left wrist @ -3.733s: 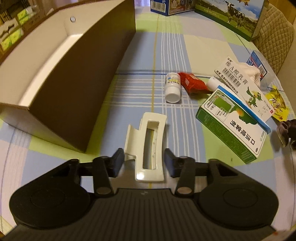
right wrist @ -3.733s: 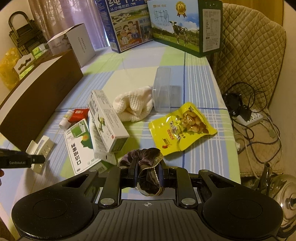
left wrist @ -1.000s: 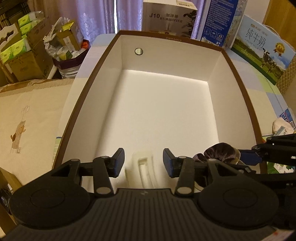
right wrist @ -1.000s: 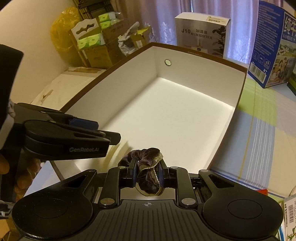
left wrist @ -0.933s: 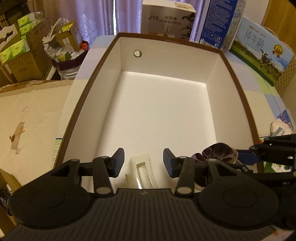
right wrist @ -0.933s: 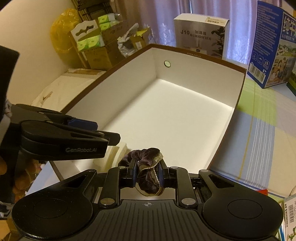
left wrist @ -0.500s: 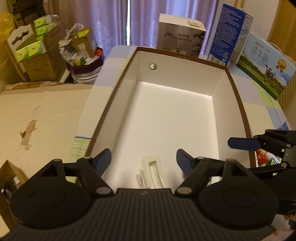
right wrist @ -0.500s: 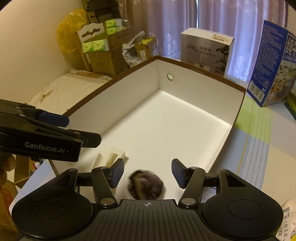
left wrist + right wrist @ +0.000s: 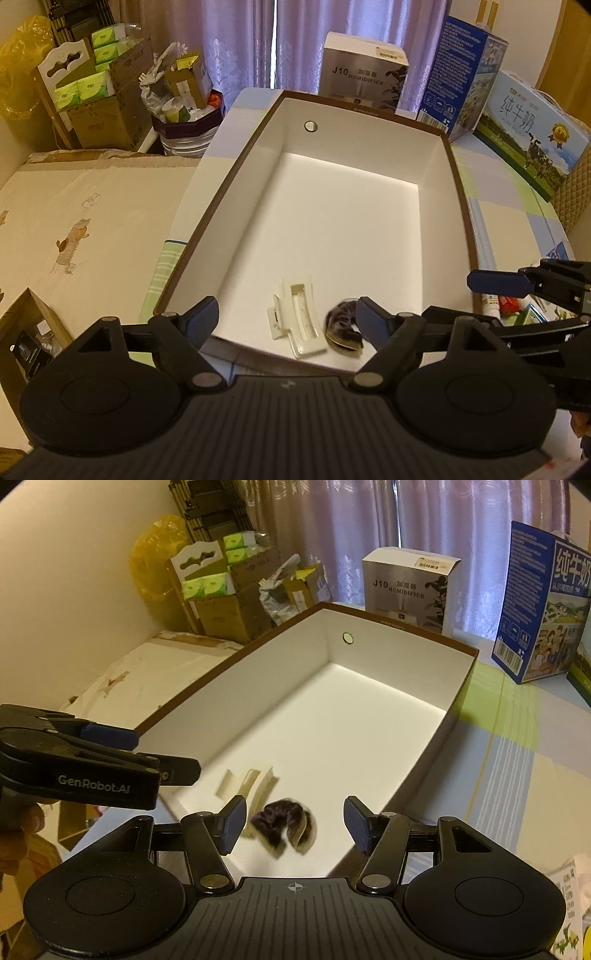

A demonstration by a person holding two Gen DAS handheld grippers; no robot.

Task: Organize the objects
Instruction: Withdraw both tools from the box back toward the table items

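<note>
Both claws have let go since the earlier frames: the hair clip [image 9: 297, 321] and the scrunchie [image 9: 341, 328] now lie in the box [image 9: 458, 206], no longer held. The left claw [image 9: 284, 317] is wide open and holds nothing. The right claw [image 9: 293, 821] is wide open and empty too. The clip is hard, smooth, cream plastic, long and a bit curved. Its long side runs from the near wall toward the far wall. The scrunchie is soft, dark, crumpled velvet, just beside the clip. The box is white inside with brown edges, and it sits on the checked tabletop [image 9: 517, 746].
</note>
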